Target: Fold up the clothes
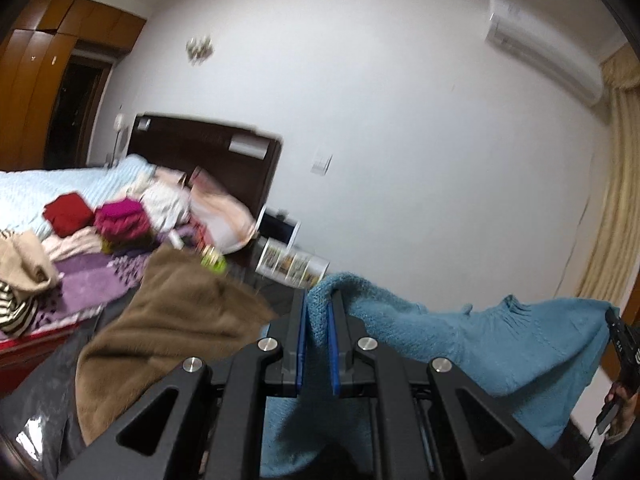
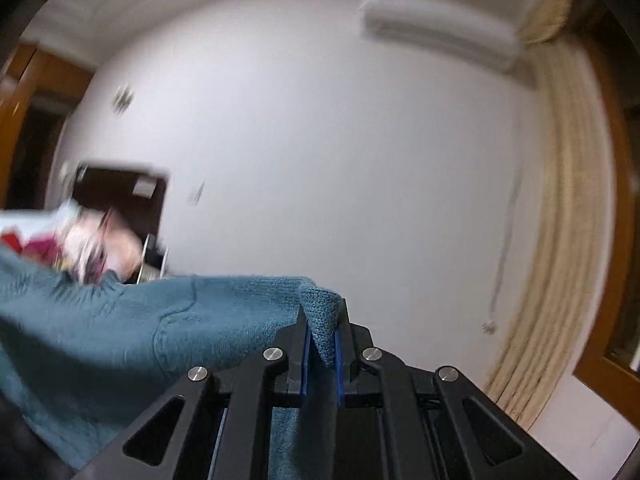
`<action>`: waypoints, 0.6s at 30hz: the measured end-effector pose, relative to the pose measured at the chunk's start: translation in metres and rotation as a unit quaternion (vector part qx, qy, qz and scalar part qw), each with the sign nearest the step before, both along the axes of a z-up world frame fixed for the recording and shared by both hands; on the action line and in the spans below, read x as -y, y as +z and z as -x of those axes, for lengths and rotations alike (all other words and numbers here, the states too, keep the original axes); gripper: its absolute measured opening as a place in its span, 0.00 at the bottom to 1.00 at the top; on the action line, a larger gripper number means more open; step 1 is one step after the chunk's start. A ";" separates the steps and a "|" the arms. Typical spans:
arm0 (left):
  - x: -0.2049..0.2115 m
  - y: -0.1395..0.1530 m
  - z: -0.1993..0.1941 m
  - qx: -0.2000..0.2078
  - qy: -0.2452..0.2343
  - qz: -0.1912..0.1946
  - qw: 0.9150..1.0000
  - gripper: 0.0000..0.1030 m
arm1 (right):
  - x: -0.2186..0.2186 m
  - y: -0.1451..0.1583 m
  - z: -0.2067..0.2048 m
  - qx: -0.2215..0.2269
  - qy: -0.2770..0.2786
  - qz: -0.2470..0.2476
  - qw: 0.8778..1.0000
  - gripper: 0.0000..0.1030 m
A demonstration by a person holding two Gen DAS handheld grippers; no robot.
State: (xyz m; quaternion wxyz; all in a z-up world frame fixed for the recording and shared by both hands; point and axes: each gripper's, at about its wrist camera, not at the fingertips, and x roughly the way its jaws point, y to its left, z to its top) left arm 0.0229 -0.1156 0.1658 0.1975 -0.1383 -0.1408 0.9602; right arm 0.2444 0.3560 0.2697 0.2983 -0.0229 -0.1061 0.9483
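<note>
A blue knit sweater (image 1: 460, 336) hangs stretched in the air between my two grippers. My left gripper (image 1: 318, 300) is shut on one edge of it, a fold of knit pinched between the blue pads. From there the fabric runs right to my right gripper (image 1: 618, 332), seen at the frame's edge with a hand under it. In the right wrist view my right gripper (image 2: 323, 312) is shut on another bunched corner of the blue sweater (image 2: 160, 328), which drapes away to the left. Both grippers point roughly level toward the white wall.
A brown fuzzy garment (image 1: 168, 320) lies below left of my left gripper. Behind it the bed (image 1: 48, 184) carries piles of red, magenta, beige and striped clothes, with a dark headboard (image 1: 200, 148). A curtain (image 2: 560, 240) hangs at right, an air conditioner (image 1: 544, 48) above.
</note>
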 end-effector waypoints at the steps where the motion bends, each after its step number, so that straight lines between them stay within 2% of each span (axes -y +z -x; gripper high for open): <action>1: 0.001 0.013 -0.008 -0.016 0.000 -0.009 1.000 0.10 | 0.007 0.012 -0.011 -0.026 -0.015 -0.014 0.999 0.09; 4: 0.010 0.045 -0.033 -0.072 0.023 -0.029 0.997 0.07 | 0.018 0.047 -0.042 -0.086 -0.044 -0.035 0.995 0.09; 5: 0.018 0.061 -0.050 -0.110 0.044 -0.037 0.992 0.07 | 0.022 0.059 -0.051 -0.105 -0.052 -0.038 0.992 0.09; 6: 0.025 0.072 -0.060 -0.128 0.045 -0.048 0.990 0.07 | 0.026 0.071 -0.061 -0.124 -0.060 -0.041 0.990 0.09; 8: 0.037 0.095 -0.077 -0.140 0.024 -0.064 0.988 0.07 | 0.031 0.090 -0.074 -0.146 -0.060 -0.036 0.987 0.09; 9: 0.038 0.103 -0.082 -0.142 0.016 -0.054 0.988 0.07 | 0.038 0.093 -0.073 -0.145 -0.058 -0.045 0.987 0.09; 12: 0.024 0.106 -0.091 -0.129 -0.016 -0.010 0.992 0.07 | 0.059 0.097 -0.068 -0.136 -0.052 -0.075 0.987 0.09; 14: 0.005 0.091 -0.090 -0.103 -0.063 0.020 0.992 0.07 | 0.077 0.092 -0.056 -0.121 -0.047 -0.093 0.987 0.09; 16: -0.021 0.066 -0.083 -0.069 -0.122 0.047 0.989 0.08 | 0.087 0.089 -0.043 -0.114 -0.049 -0.095 0.988 0.09; 18: -0.048 0.039 -0.077 -0.032 -0.175 0.072 0.981 0.14 | 0.085 0.085 -0.043 -0.111 -0.053 -0.087 0.989 0.09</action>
